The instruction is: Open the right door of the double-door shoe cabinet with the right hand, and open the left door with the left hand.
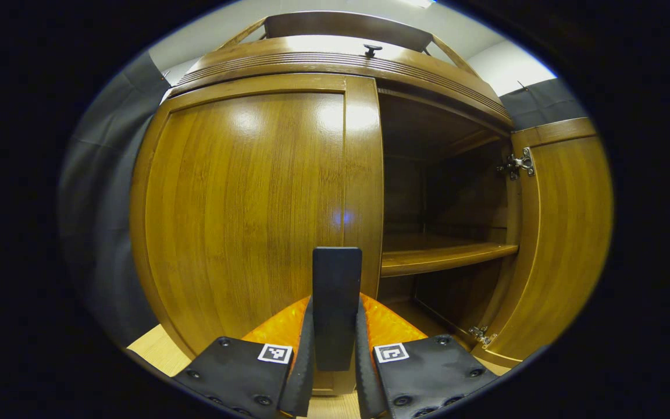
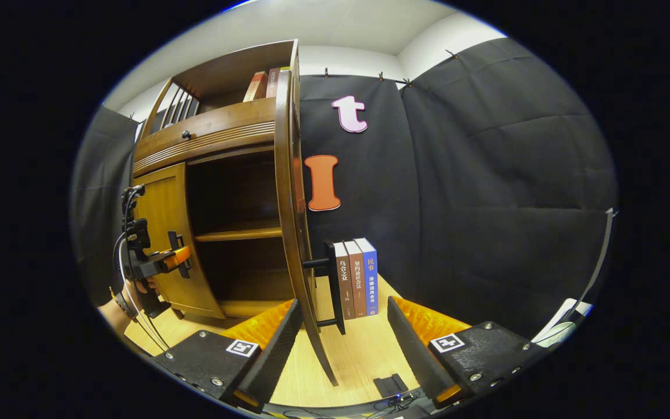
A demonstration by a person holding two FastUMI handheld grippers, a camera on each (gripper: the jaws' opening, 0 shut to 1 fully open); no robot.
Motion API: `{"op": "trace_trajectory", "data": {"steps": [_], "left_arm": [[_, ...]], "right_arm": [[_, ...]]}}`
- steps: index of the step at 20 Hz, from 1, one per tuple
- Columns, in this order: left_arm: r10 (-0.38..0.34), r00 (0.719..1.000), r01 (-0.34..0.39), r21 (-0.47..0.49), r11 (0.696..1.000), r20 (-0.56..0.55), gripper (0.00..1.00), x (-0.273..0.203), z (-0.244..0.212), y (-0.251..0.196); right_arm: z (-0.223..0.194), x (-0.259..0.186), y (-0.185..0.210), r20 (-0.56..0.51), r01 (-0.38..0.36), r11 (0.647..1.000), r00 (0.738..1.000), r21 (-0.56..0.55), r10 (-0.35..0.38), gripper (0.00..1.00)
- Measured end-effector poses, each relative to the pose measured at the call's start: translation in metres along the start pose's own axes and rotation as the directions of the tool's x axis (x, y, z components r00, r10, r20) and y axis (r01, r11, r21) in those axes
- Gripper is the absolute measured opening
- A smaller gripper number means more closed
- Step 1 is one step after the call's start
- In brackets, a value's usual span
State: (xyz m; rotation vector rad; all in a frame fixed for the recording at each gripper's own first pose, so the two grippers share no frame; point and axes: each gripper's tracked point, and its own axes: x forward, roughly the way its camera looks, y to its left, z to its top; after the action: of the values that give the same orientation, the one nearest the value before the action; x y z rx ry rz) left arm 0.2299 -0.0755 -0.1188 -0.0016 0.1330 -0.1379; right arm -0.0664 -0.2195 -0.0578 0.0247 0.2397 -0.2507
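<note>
I am looking along my left gripper (image 1: 335, 349) at the cabinet (image 1: 335, 58), close up. Its fingers (image 1: 303, 355) are pressing on both sides of the upright bar handle (image 1: 337, 305) of the left door (image 1: 242, 215), which is lying flush and closed. Beside it the right door (image 1: 567, 233) is standing swung open on its hinges (image 1: 518, 164), showing a dark inside with one shelf (image 1: 445, 256).

Along my right gripper (image 2: 341, 349), the jaws are standing wide apart with nothing between them. The open right door (image 2: 291, 221) is showing edge-on just ahead, its dark handle (image 2: 332, 285) jutting toward three upright books (image 2: 357, 279) that are standing on the pale floor (image 2: 364, 349) by the black cloth wall. Farther off on the left of this view, the left gripper (image 2: 181, 256) is gripping the closed left door's (image 2: 163, 256) handle, with a hand (image 2: 143, 288) holding it and cables trailing down. More books (image 2: 265, 81) are leaning on the cabinet's top shelf.
</note>
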Motion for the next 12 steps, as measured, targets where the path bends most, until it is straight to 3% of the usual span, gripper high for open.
{"op": "trace_trajectory", "data": {"steps": [2,7,12], "left_arm": [[0.015,1.000,-0.015,0.016,1.000,-0.012,0.40,-0.011,0.000,0.001],[0.048,0.999,-0.048,0.039,0.998,-0.016,0.37,-0.051,0.004,0.008],[0.027,1.000,-0.027,0.037,0.999,-0.001,0.39,-0.092,0.007,0.020]], "right_arm": [[0.002,-0.002,0.003,0.002,-0.002,1.000,1.000,0.011,0.002,0.92],[0.007,-0.007,0.005,0.019,0.016,1.000,1.000,-0.009,-0.015,0.92],[0.003,-0.009,0.013,0.013,0.008,1.000,1.000,-0.006,-0.008,0.92]]}}
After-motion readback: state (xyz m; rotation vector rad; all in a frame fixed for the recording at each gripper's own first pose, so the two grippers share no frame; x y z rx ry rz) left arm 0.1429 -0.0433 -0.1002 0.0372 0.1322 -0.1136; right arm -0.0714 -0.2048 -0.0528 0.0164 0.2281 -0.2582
